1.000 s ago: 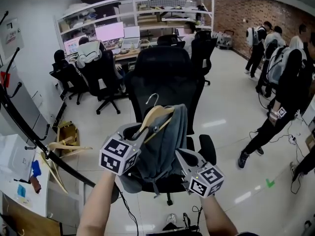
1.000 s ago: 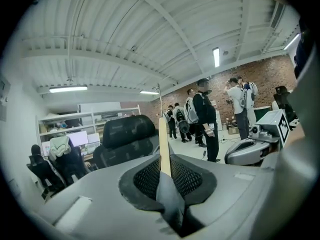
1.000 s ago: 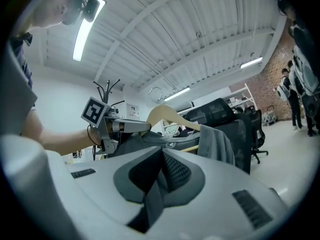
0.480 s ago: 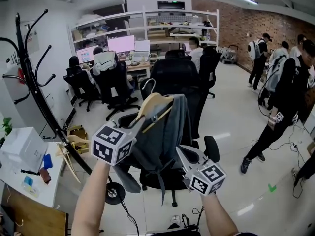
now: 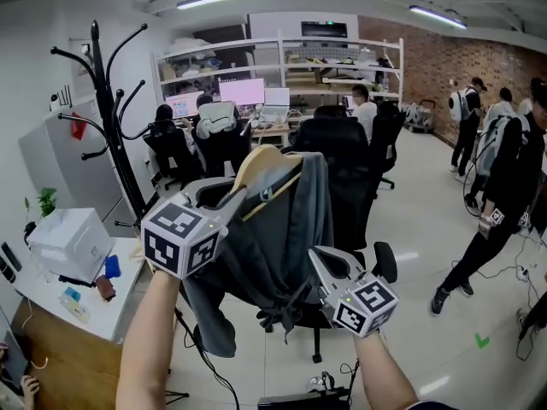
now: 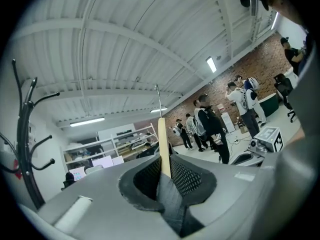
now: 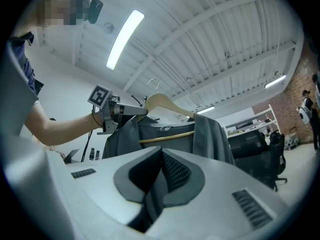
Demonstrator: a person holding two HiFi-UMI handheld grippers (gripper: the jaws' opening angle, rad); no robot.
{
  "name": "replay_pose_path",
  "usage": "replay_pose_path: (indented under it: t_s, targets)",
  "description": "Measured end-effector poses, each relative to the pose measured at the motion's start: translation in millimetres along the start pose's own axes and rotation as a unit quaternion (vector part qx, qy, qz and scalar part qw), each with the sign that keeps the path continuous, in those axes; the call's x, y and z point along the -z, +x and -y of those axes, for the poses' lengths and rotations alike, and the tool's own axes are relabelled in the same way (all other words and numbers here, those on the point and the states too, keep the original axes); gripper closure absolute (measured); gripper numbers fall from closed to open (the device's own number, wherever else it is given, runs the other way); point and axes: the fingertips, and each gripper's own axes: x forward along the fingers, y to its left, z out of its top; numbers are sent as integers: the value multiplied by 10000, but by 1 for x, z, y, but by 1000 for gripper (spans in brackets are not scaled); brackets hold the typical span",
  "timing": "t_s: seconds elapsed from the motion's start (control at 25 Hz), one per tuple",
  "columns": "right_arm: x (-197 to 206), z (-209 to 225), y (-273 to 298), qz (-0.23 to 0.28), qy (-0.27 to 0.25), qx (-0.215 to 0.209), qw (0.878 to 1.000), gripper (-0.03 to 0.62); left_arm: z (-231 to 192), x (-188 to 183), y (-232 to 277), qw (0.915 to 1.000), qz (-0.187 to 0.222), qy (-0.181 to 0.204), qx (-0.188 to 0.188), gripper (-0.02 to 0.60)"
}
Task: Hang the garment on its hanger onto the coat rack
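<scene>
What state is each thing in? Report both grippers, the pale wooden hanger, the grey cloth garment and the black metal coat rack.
Pale wooden hanger: held aloft, hook free.
Grey cloth garment: draped on the hanger, hanging down.
Black metal coat rack: upright, garment not on it.
Left gripper: shut on the hanger and cloth.
Right gripper: shut on the garment's lower part.

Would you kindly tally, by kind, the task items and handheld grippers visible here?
2 handheld two-jaw grippers: left gripper, right gripper
1 pale wooden clothes hanger
1 dark grey fabric garment
1 black branching coat rack
Total: 5
</scene>
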Motion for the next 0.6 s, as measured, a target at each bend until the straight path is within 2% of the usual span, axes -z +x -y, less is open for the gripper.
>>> replay_pose_path:
  t_s: [0.36, 0.6]
  targets:
    - [-12, -79, 36, 131, 5, -714, 9974, 585, -43, -4, -103, 9981, -265, 23, -564, 512]
    - [-4, -138, 69, 195, 124, -1268, 9917, 585, -70, 22, -168, 9930, -625, 12, -1004, 512]
